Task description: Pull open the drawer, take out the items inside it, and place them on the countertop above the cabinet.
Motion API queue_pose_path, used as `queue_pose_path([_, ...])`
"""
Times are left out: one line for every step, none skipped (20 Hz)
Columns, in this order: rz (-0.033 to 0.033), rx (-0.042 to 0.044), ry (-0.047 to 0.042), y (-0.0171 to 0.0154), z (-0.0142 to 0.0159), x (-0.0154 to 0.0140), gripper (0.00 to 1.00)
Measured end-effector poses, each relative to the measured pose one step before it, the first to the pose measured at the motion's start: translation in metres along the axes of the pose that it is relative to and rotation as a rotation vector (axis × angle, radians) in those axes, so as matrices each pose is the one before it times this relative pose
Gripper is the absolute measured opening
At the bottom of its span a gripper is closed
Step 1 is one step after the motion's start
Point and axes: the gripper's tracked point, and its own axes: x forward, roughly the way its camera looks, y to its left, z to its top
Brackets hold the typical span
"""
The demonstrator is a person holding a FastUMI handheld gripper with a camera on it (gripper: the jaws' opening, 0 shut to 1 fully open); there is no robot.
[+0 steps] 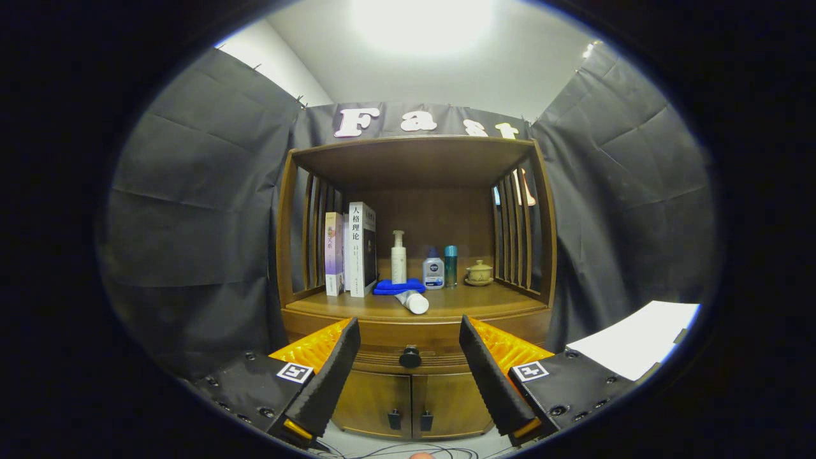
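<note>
A wooden cabinet [414,331] stands ahead of me. Its drawer [382,357] is shut, with a round black knob [410,357] in the middle of its front. My gripper [408,335] is open and holds nothing; the knob lies beyond the fingers [331,376], level with the gap between them. On the countertop [484,303] above the drawer lie a folded blue cloth [398,287] and a white tube [414,301] on its side in front of it.
Upright books [350,252], a white pump bottle [398,258], a small bottle [433,269], a teal bottle [451,265] and a lidded cup [479,273] stand on the countertop. Two lower doors [408,408] have black handles. A white sheet [637,344] lies at right. Cables [395,451] trail on the floor.
</note>
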Motion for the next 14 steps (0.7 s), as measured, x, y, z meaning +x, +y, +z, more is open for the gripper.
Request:
queue_pose_path([-0.00200,0.00620,-0.00376,-0.00012,0.00184,-0.00082,0.98])
queue_pose_path([-0.00142,0.00634,-0.00331,-0.00068,0.00132,-0.00171,0.98])
queue_pose_path([-0.00066,0.00445,-0.00384,-0.00178,0.00374,0.00113,0.98])
queue_pose_path([0.00015,0.00172,-0.00396,-0.00056,0.00187,0.00026,0.98])
queue_pose_path([-0.00141,0.00101,-0.00525,-0.00067,0.00186,-0.00030,0.98])
queue_pose_path([-0.00031,0.00019,-0.00091,-0.00051,0.00012,-0.00103,0.98])
queue_pose_path([0.00206,0.00120,0.00028,0.00049,-0.00050,-0.00041,0.98])
queue_pose_path([0.00262,-0.00270,0.00351,0.00052,-0.00174,-0.00036,0.98])
queue_pose_path([0.00157,-0.00473,0.00280,0.00024,-0.00172,-0.00031,0.98])
queue_pose_path([0.00058,-0.00696,0.00020,0.00046,-0.00130,0.00024,0.98])
queue_pose_path([0.00182,-0.00619,0.00020,0.00128,-0.00166,-0.00038,0.98])
queue_pose_path([0.00315,-0.00575,0.00080,0.00185,-0.00208,-0.00060,0.98])
queue_pose_path([0.00446,-0.00416,0.00105,0.00187,-0.00131,0.00071,0.98])
queue_pose_path([0.00239,-0.00462,0.00484,0.00061,-0.00239,-0.00024,0.98])
